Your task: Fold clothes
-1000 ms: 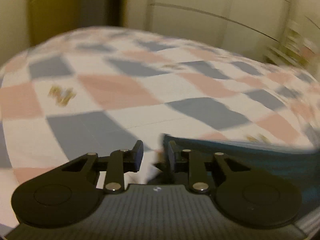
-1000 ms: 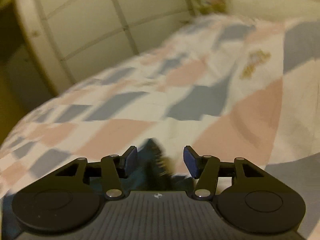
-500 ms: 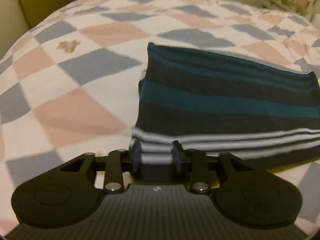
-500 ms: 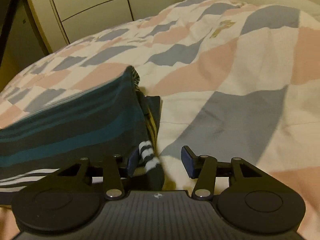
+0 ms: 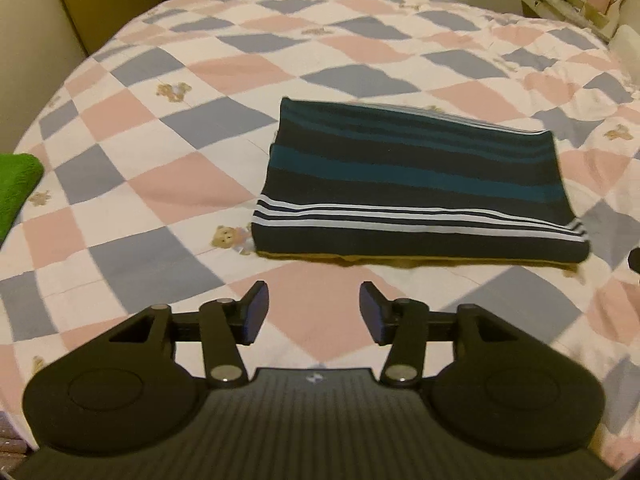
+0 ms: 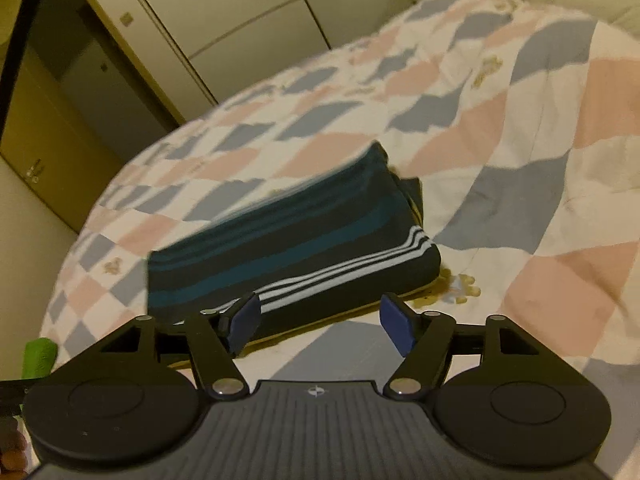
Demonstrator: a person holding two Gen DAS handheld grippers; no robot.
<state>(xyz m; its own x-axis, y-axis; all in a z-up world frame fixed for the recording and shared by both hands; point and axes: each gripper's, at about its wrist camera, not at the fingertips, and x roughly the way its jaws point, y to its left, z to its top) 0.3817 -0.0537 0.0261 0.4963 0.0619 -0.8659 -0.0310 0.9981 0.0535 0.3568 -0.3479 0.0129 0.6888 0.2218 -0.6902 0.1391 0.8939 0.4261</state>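
My left gripper (image 5: 313, 312) hangs above the bed with its 2 blue-padded fingers spread wide and nothing between them. My right gripper (image 6: 320, 326) is likewise released, its 2 fingers parted and empty.

The folded dark navy garment with teal bands and thin white stripes (image 5: 416, 184) lies flat on the quilted bedspread checked in pink, grey-blue and white (image 5: 160, 184), just ahead of both grippers and touching neither. In the left wrist view it forms a neat rectangle, the white stripes running along its near portion, and a mustard-yellow edge (image 5: 400, 259) peeks out beneath its near side. In the right wrist view the same garment (image 6: 280, 248) sits ahead and to the left of my fingers, its right end showing stacked layers.

A small teddy-bear print (image 5: 228, 237) on the bedspread sits just beside the garment's near left corner. A bright green fuzzy cloth (image 5: 16, 184) lies at the far left edge of the bed, well apart from the garment. Pale cupboard doors (image 6: 248, 28) stand beyond the bed.
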